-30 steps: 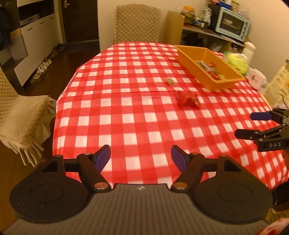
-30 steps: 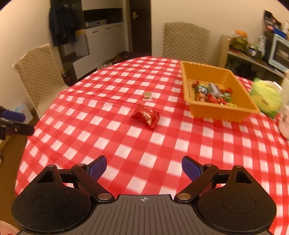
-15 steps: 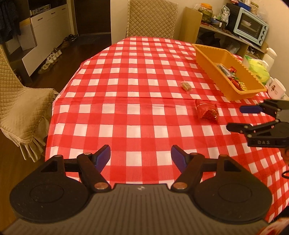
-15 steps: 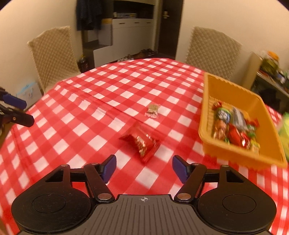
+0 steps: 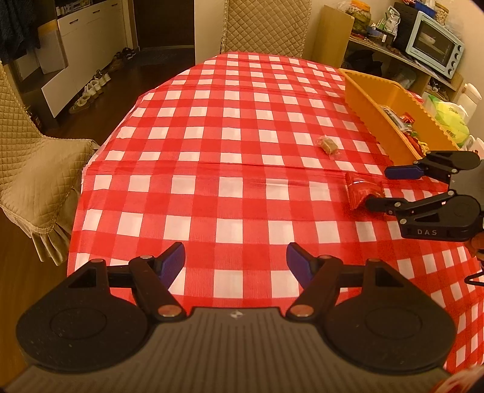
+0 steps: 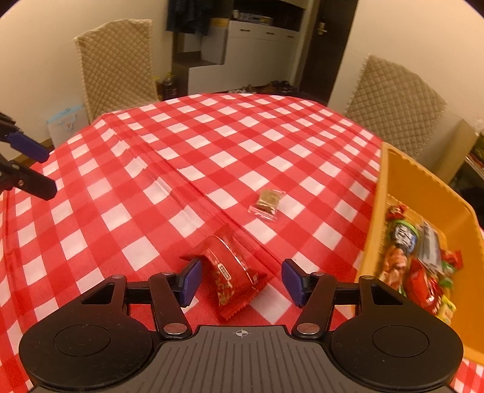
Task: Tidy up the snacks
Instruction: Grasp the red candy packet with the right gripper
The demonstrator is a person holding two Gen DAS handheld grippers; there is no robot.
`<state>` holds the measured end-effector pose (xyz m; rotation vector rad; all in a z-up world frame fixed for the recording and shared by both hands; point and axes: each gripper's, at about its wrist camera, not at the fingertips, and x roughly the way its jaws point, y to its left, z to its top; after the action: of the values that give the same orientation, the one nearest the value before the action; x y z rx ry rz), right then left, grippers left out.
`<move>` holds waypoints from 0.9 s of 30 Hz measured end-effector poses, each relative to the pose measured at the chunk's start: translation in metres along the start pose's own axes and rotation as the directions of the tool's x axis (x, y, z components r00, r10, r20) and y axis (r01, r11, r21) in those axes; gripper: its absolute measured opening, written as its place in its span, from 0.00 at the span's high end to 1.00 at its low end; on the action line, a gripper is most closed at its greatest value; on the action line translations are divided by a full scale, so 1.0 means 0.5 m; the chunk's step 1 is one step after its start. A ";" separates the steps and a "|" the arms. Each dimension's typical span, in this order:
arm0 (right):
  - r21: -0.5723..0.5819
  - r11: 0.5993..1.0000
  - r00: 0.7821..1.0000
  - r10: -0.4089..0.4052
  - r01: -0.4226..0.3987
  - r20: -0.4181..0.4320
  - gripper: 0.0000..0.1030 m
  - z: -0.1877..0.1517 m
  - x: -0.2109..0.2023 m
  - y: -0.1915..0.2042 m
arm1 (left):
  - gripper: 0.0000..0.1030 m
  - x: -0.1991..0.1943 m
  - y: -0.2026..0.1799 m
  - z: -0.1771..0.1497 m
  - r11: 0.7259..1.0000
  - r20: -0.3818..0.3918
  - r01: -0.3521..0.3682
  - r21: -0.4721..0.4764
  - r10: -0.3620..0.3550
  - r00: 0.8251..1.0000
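Observation:
A red snack packet (image 6: 231, 273) lies on the red-and-white checked tablecloth (image 6: 211, 145), between the open fingers of my right gripper (image 6: 239, 281). In the left wrist view the same packet (image 5: 361, 189) sits at the right gripper's fingertips (image 5: 375, 187). A small clear-wrapped brown snack (image 6: 266, 202) lies a little farther on; it also shows in the left wrist view (image 5: 328, 145). An orange bin (image 6: 423, 193) holding several wrapped snacks stands at the right. My left gripper (image 5: 236, 261) is open and empty above the cloth near the table's front edge.
Quilted beige chairs stand at the table's far side (image 5: 266, 27) and left side (image 5: 33, 169). A shelf with a toaster oven (image 5: 434, 50) and jars is at the back right. A green-yellow bag (image 5: 452, 124) lies behind the bin.
My right gripper has moved forward and down until its open fingers straddle the red packet. My left gripper has shifted slightly; it stays open and empty.

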<state>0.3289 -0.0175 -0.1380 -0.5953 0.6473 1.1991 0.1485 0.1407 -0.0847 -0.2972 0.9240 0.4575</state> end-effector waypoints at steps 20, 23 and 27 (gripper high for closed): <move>0.032 0.996 0.996 0.086 -0.085 -0.026 0.75 0.014 0.035 -0.007 | 0.30 0.034 -0.033 0.038 0.999 0.002 0.010 0.035 -0.010 1.000; 0.072 0.995 0.997 0.075 -0.075 -0.002 0.75 0.011 0.021 -0.013 | 0.30 0.041 -0.046 0.049 0.999 0.007 0.019 0.050 -0.019 1.000; 0.170 0.983 0.997 0.061 -0.067 0.042 0.75 0.002 -0.019 -0.028 | 0.30 0.052 -0.071 0.066 0.996 0.022 0.040 0.078 -0.042 0.999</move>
<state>0.3405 -0.0265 -0.1292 -0.4092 0.7349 1.1976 0.2026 0.1307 -0.0850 -0.2389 0.9087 0.3856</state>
